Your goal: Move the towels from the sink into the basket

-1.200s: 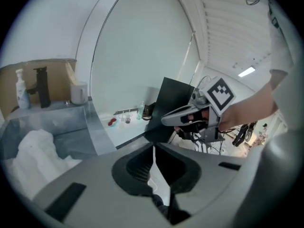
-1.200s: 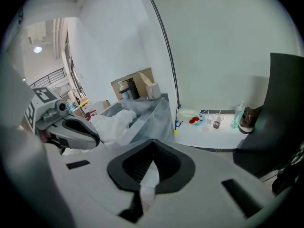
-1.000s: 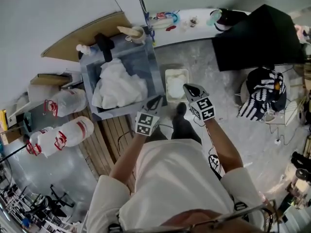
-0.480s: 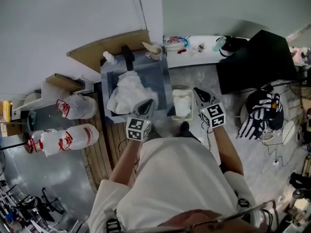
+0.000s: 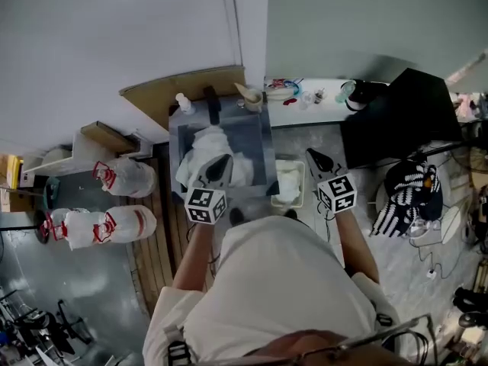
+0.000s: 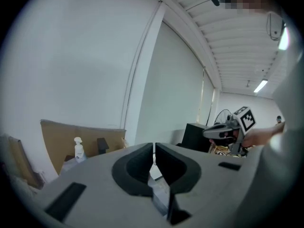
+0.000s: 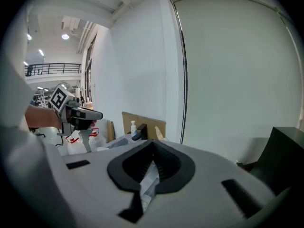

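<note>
A heap of white towels (image 5: 207,152) lies in the grey sink (image 5: 261,145) against the wall. To its right on the floor stands a small white basket (image 5: 299,183) holding a white towel (image 5: 286,178). My left gripper (image 5: 220,162) hovers over the front of the sink, its jaws together and empty; it also shows in its own view (image 6: 153,148). My right gripper (image 5: 313,155) is raised just right of the basket, jaws shut on nothing, and shows in its own view too (image 7: 152,144). Both point slightly downward toward the wall.
A soap bottle (image 5: 183,103) and a black faucet (image 5: 212,105) stand at the sink's back edge. Two white bags with red print (image 5: 126,178) lie left of it. A black box (image 5: 396,120) and a striped cloth (image 5: 408,197) are at the right.
Both grippers have risen. The left one has shifted from the sink's front right corner to above its front edge. The head view now takes in more of the wall.
</note>
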Action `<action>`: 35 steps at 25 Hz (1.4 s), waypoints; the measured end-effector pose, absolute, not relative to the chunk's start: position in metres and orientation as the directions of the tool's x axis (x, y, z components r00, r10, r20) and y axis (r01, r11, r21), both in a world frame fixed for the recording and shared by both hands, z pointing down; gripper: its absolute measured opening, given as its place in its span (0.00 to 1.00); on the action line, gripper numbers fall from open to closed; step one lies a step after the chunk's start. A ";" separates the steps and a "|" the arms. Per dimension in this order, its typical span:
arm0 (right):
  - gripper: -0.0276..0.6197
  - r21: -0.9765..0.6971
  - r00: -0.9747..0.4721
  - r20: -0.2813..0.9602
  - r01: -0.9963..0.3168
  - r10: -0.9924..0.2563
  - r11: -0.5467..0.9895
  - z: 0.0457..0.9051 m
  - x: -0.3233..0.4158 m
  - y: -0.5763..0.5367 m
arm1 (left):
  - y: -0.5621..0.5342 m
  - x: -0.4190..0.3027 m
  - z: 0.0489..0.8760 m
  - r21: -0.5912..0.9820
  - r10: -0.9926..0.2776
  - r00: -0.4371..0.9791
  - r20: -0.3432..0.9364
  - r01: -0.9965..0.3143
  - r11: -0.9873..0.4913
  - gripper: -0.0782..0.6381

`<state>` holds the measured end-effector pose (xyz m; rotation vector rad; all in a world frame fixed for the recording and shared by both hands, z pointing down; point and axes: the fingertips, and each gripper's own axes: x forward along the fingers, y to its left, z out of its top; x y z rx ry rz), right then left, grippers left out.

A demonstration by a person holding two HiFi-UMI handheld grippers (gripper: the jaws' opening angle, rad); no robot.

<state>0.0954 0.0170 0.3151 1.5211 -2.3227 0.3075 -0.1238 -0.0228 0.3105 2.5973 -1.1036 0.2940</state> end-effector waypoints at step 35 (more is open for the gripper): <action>0.09 -0.032 -0.565 0.566 -0.743 -0.601 0.669 0.409 -0.059 -0.047 | -0.034 -0.237 0.397 0.203 -0.719 0.524 0.456 -0.848 -0.490 0.13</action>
